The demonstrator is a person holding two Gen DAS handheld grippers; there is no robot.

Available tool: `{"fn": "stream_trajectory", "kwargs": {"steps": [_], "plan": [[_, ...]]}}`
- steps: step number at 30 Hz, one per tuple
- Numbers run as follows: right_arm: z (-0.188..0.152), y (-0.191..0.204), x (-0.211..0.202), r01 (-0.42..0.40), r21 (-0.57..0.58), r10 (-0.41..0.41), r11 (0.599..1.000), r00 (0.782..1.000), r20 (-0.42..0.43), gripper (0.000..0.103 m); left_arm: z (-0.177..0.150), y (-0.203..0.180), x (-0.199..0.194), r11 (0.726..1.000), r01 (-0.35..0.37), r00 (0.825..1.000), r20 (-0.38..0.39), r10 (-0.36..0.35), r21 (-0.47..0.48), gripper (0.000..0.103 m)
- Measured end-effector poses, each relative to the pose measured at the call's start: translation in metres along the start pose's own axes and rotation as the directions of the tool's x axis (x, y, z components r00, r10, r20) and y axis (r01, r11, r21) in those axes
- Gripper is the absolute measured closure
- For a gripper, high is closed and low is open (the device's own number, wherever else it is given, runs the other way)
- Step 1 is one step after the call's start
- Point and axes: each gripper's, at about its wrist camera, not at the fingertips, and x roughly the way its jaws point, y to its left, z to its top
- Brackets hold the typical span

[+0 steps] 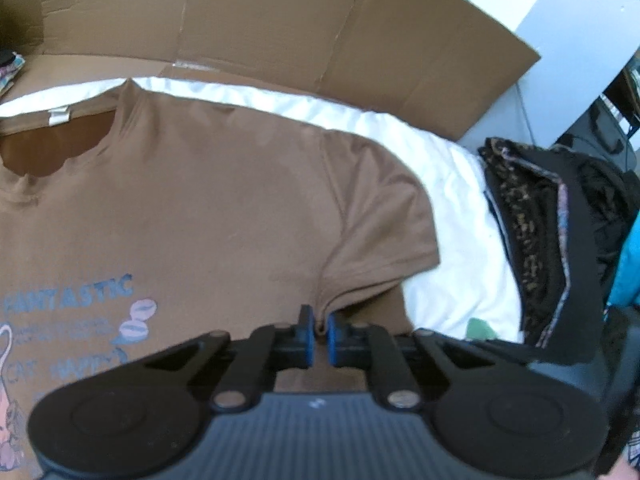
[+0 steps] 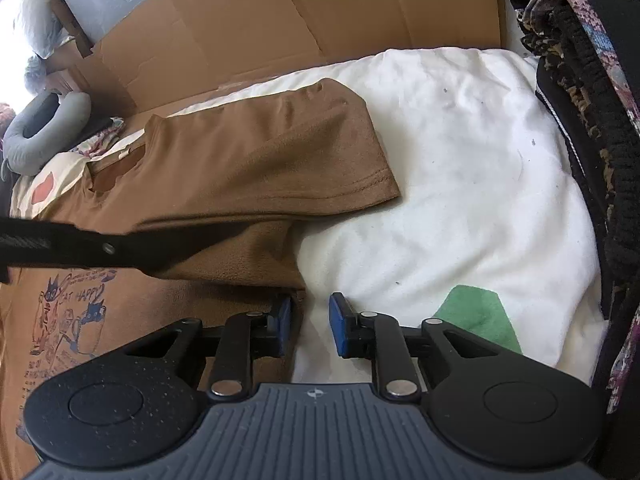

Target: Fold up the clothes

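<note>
Item: brown short-sleeved cotton T-shirt (image 1: 224, 208) with a blue and pink cat print, lying front-up and spread flat on a white padded quilt (image 2: 460, 168). Its collar is pointing away toward a flattened brown cardboard sheet (image 1: 260, 20); its long axis is running from the collar back toward the holder of the tools.

Left gripper (image 1: 319, 330): black two-finger tool with blue pads, jaws nearly together and pinching a small ridge of brown cloth at the armpit seam, where the sleeve is meeting the body.

Right gripper (image 2: 310, 326): same make, jaws standing partly apart and straddling the shirt's side edge lower down; one pad is sitting over brown cloth, the other over the quilt. The pads are not visibly pressing on anything.

Relation governing the next move, as a judgement: both tools are working the same side edge, the left at the armpit, the right nearer the hem, so a lengthwise fold toward the print is likely being prepared. The sleeve is lying outward, beyond both.

Writing: "FANTASTIC" and "CAT HAPPY" are legible; smaller lines are blurring out. A white neck label is showing no readable text.

Nearby: dark patterned garment pile (image 1: 552, 240).
</note>
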Motion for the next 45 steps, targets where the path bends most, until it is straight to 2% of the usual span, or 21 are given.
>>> {"fn": "stream_trajectory", "kwargs": {"steps": [6,17,21,30,32,34,40,45], "plan": [[0.000,-0.003,0.000,-0.004,0.022,0.004,1.000,1.000,0.000,0.078,0.000,-0.006,-0.012,1.000,-0.006,1.000,-0.003,0.005,-0.027,0.097],[0.002,-0.010,0.001,-0.028,0.049,0.029,0.998,0.999,-0.014,0.080,-0.031,0.009,0.005,0.995,-0.064,0.996,-0.072,0.059,-0.074,0.097],[0.001,-0.010,0.001,-0.030,0.050,0.030,0.998,1.000,-0.009,0.080,-0.042,0.020,0.013,0.992,-0.081,0.991,-0.113,0.070,-0.100,0.092],[0.004,-0.009,-0.002,-0.023,0.056,0.024,0.998,0.999,-0.029,0.080,-0.054,0.031,-0.010,0.987,-0.152,0.980,-0.137,0.145,-0.044,0.091],[0.004,-0.010,-0.005,-0.021,0.058,0.023,0.998,0.999,-0.041,0.079,-0.050,0.031,-0.016,0.987,-0.157,0.980,-0.131,0.151,-0.031,0.087],[0.003,-0.013,-0.008,-0.014,0.067,0.017,0.998,0.999,-0.046,0.080,-0.043,0.028,-0.021,0.987,-0.158,0.981,-0.117,0.156,-0.008,0.078],[-0.002,-0.019,-0.017,0.011,0.075,-0.007,0.997,0.999,-0.053,0.081,-0.017,0.003,-0.024,0.991,-0.123,0.991,-0.040,0.126,0.060,0.070],[-0.004,-0.024,-0.023,0.020,0.076,-0.014,0.997,0.997,-0.072,0.080,0.000,-0.024,-0.009,0.990,-0.089,0.996,0.004,0.089,0.108,0.067]]}}
